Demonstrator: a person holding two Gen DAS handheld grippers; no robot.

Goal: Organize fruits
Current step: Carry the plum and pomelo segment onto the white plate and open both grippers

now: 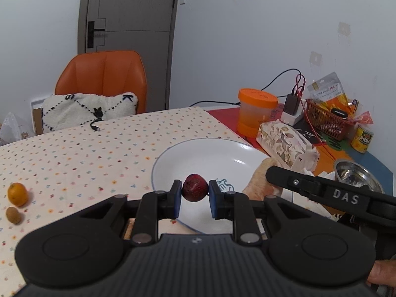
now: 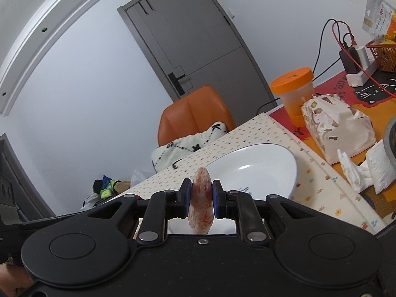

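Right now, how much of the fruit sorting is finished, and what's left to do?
Nothing looks done yet: the white plate holds no fruit. In hand, the left gripper is shut on a dark red fruit above the plate, and the right gripper is shut on a pinkish peeled citrus segment near its rim. Left on the dotted tablecloth: a tangerine and a small brown fruit.

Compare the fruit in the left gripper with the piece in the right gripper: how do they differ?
The dark red fruit is small and round; the pink piece is taller, flat and mottled. The fruit fits between its pads; the piece sticks out above and below. Both are clamped over the white plate.
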